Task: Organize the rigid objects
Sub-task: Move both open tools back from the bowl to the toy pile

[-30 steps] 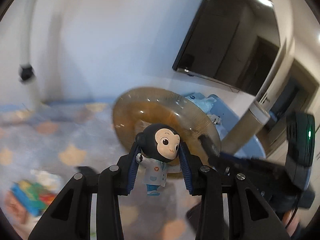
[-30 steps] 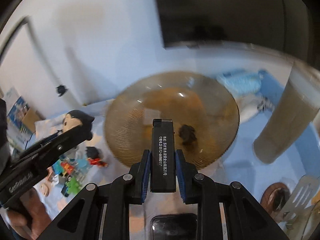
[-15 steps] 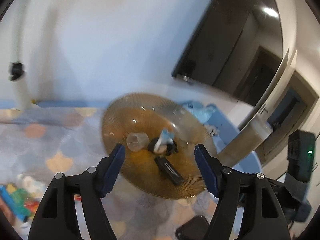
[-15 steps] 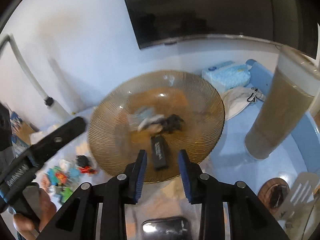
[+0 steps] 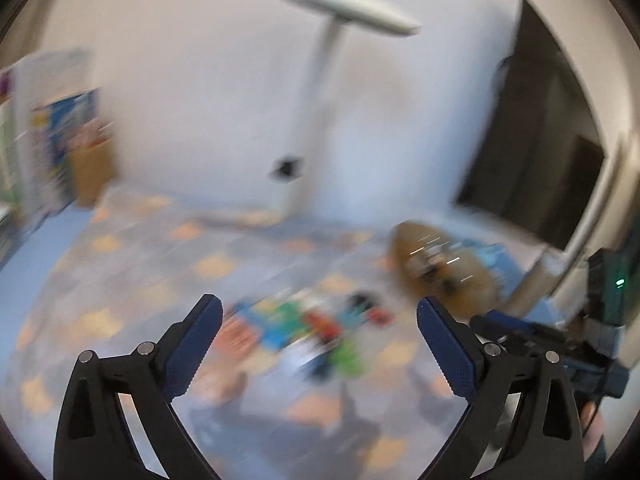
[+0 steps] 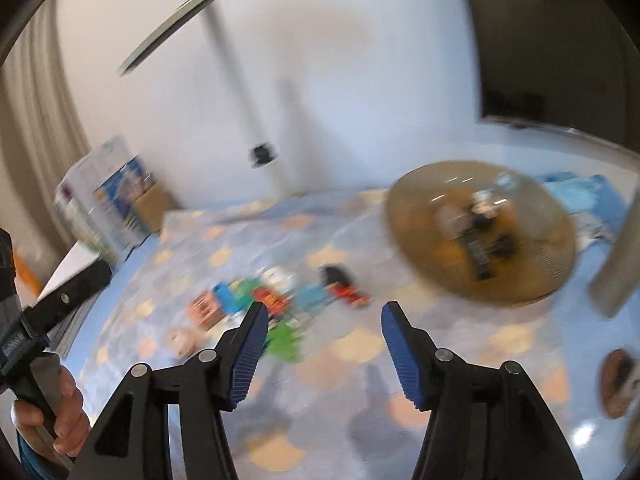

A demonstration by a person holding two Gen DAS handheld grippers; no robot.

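Observation:
Both views are motion-blurred. My left gripper [image 5: 318,314] is open and empty above the patterned mat. My right gripper [image 6: 324,316] is open and empty too. A brown ribbed glass plate [image 6: 532,276] lies at the right; it holds a black stick-shaped object [image 6: 478,254], a small figure and other small items. The plate also shows in the left wrist view [image 5: 476,280]. A heap of small colourful toys [image 6: 276,300] lies on the mat just beyond my right gripper, and in the left wrist view [image 5: 312,324] between my fingers.
A white lamp post [image 5: 316,92] stands at the wall. Boxes [image 6: 108,204] stand at the left. A dark screen [image 5: 532,140] hangs at the right. A grey cylinder [image 6: 618,264] stands right of the plate. The other gripper's body [image 5: 560,344] shows at lower right.
Both grippers let go of the monkey figure and the black stick, which now lie in the plate. Both have pulled back and swung left toward the toy heap.

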